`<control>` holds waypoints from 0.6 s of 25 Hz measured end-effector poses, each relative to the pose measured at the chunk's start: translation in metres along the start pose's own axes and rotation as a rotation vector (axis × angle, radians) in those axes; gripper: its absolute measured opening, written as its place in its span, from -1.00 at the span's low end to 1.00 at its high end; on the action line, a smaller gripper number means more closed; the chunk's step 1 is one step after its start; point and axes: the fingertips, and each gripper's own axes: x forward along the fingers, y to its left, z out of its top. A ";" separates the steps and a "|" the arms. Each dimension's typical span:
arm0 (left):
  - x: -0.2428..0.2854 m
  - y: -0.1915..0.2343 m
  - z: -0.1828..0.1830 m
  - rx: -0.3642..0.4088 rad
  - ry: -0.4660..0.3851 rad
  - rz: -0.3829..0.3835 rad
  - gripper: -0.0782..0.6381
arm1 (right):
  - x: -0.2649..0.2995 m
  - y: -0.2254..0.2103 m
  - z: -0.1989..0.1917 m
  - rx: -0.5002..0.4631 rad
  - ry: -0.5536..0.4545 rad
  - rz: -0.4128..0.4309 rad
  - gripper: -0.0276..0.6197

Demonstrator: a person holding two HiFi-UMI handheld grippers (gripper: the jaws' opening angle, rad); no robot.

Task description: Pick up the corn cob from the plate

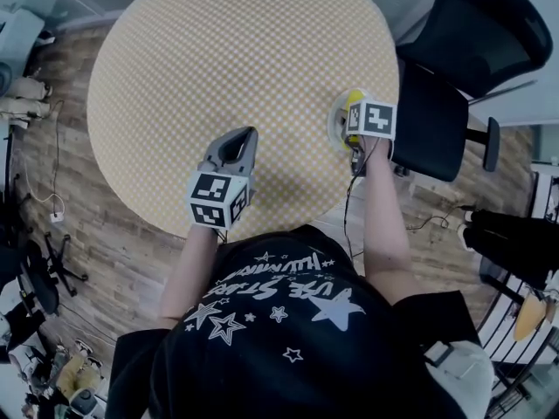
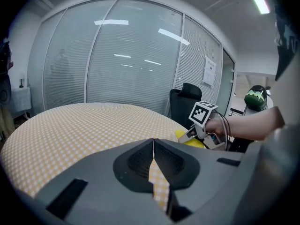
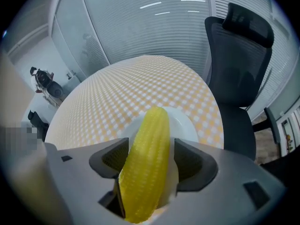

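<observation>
Plate on table's right edge; chair apparently just beyond.

Head view steeply down over table, gripper views low along jaws, all sharing it.

A yellow corn cob, covered in fine rows of kernels, is held lengthwise between the jaws of the right gripper. Its rounded tip is pointed away from the tool. A white round plate is seen just beneath and beyond the jaws.
</observation>
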 end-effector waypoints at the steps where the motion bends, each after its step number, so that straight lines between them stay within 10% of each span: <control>1: 0.000 0.000 -0.001 0.000 0.002 -0.001 -0.76 | 0.001 0.001 0.000 -0.013 0.014 -0.009 0.01; 15: -0.007 -0.021 -0.009 0.040 0.024 -0.035 -0.76 | 0.005 -0.002 -0.001 -0.093 0.045 -0.063 -0.07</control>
